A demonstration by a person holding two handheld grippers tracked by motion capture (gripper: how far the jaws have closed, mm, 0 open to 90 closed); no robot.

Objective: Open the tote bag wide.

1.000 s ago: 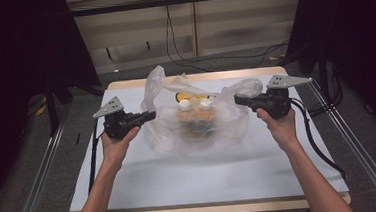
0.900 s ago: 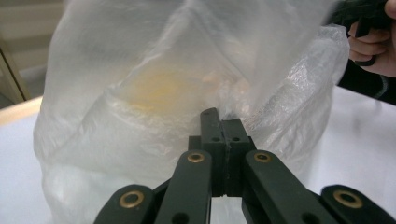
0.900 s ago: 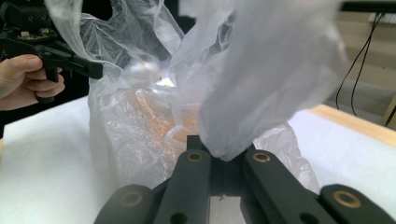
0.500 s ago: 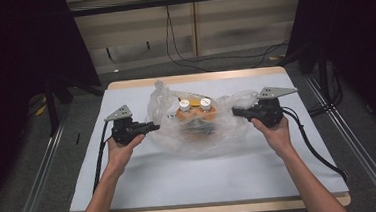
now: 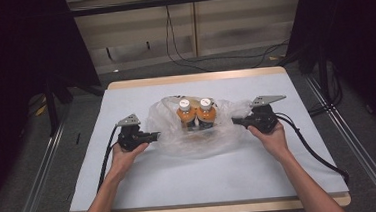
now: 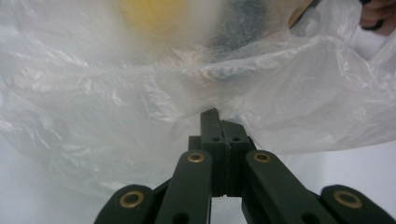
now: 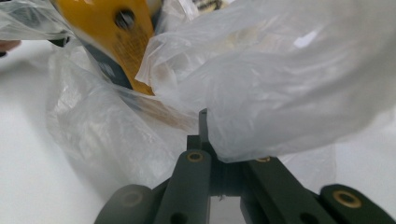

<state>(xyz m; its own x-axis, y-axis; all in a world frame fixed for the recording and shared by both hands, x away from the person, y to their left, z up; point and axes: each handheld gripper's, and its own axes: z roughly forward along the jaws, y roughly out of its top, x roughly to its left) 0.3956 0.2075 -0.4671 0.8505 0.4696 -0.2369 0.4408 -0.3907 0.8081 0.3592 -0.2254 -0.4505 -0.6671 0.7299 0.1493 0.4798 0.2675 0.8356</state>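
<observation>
A clear plastic bag lies spread on the white table, with two orange bottles with white caps standing inside it. My left gripper is shut on the bag's left edge; in the left gripper view the jaws pinch the film. My right gripper is shut on the bag's right edge, and in the right gripper view the plastic drapes over its jaws. An orange bottle shows through the film there.
The table's wooden far edge and near edge bound the white surface. Black cables trail from both grippers across the table. Metal rails run along both sides on the floor.
Both grippers have come down toward the table with the bag. The bag, held up and bunched before, now sags flat and the bottles stand low on the surface.
</observation>
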